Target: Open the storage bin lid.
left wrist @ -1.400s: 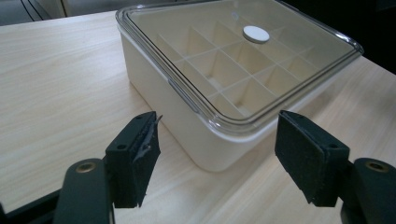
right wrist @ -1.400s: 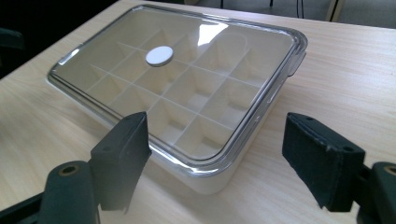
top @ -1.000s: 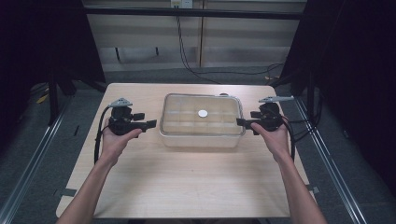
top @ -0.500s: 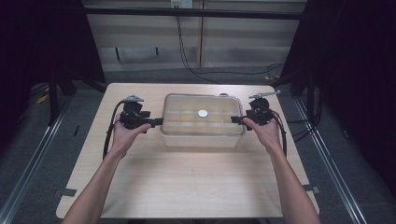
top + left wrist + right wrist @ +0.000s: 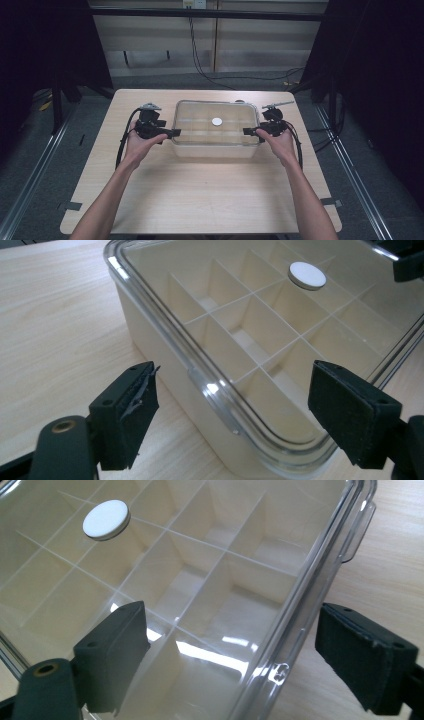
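A cream box (image 5: 200, 146) with inner dividers and a clear lid (image 5: 197, 117) sits at the table's far middle. A white disc (image 5: 216, 121) marks the lid's centre. My left gripper (image 5: 175, 133) is at the box's left end, my right gripper (image 5: 247, 132) at its right end. Both have just been opening their jaws. In the left gripper view the open left gripper (image 5: 235, 410) straddles the lid's rim and a small clear tab (image 5: 215, 407), pads apart from it. In the right gripper view the open right gripper (image 5: 240, 647) likewise straddles the rim (image 5: 300, 625), not touching.
The wooden table (image 5: 200, 200) has bare room in front of the box and at both sides. A clear latch tab (image 5: 357, 532) sticks out on the lid's edge. Cables trail from both grippers. Dark curtains stand left and right of the table.
Both hands have moved inward from the table's sides to the box's two ends. The jaws of both grippers stand wider than before.
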Available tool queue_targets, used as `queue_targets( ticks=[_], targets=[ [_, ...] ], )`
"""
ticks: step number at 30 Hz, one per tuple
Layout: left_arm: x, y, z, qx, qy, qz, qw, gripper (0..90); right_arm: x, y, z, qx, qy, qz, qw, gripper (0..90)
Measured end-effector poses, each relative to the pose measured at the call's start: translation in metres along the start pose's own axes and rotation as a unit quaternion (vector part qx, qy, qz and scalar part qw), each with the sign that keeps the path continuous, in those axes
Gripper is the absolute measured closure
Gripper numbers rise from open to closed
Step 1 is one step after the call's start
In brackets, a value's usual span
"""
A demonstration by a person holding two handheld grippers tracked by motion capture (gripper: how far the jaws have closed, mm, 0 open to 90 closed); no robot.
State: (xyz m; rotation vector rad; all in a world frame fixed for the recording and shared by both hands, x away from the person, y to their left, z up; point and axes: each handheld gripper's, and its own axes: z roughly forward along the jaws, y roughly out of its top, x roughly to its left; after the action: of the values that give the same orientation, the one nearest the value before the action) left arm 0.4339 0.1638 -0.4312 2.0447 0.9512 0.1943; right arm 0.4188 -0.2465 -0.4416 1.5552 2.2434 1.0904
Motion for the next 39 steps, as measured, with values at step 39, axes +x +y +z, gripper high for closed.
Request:
queue_targets(
  ticks=[39],
  targets=[
    [0.009,0.011,0.039,0.028,-0.032,-0.036,0.9985,13.7,-0.001,0.002,0.018,-0.005,0.028,0.043,0.9987,8.0]
  ],
)
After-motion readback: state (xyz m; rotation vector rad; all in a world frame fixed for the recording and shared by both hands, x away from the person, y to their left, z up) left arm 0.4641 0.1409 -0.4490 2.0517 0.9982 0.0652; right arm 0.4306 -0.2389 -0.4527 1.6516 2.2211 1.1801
